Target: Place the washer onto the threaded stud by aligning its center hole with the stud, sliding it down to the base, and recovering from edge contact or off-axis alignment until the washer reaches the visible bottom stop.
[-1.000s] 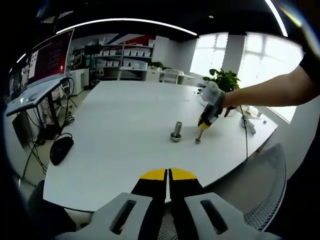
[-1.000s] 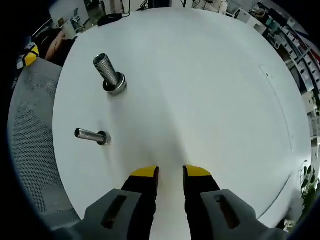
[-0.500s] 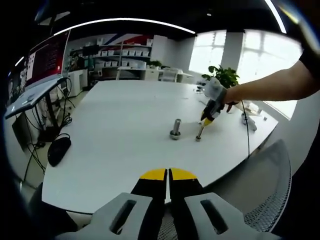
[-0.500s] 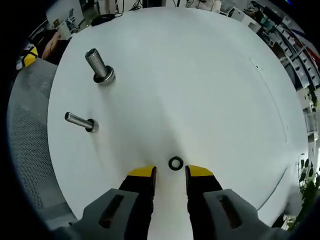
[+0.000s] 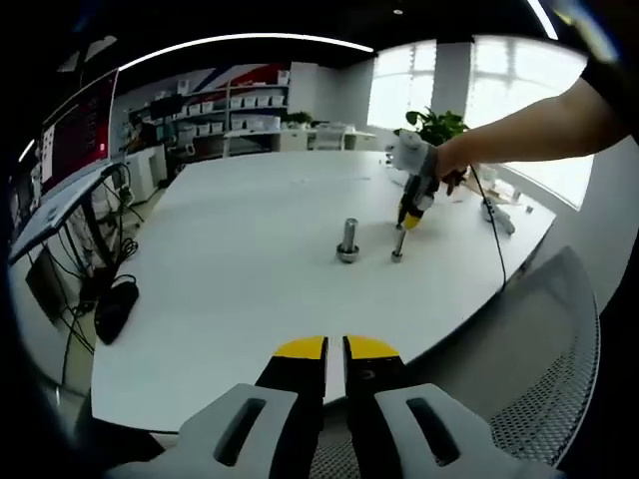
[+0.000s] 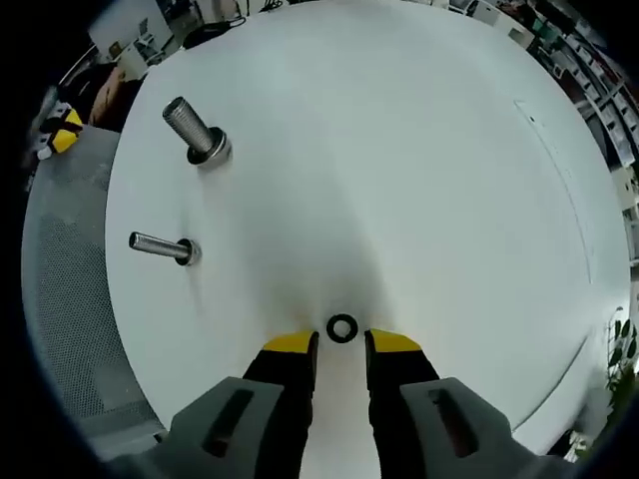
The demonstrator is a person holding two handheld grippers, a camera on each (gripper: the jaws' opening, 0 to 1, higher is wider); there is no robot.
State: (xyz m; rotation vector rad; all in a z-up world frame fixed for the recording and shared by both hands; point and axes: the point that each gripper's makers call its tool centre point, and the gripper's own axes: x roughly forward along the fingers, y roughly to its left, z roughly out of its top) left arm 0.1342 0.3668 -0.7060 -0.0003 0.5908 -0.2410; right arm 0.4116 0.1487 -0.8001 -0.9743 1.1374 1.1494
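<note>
Studs, a thick stud and a thin stud, stood left on the white table, while rightward the washer lay flat just beyond the right gripper's slightly parted, empty jaws, apparently awaiting pickup.

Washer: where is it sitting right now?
In the right gripper view the washer lies flat on the white table, just beyond the open right gripper, well apart from both studs.
</note>
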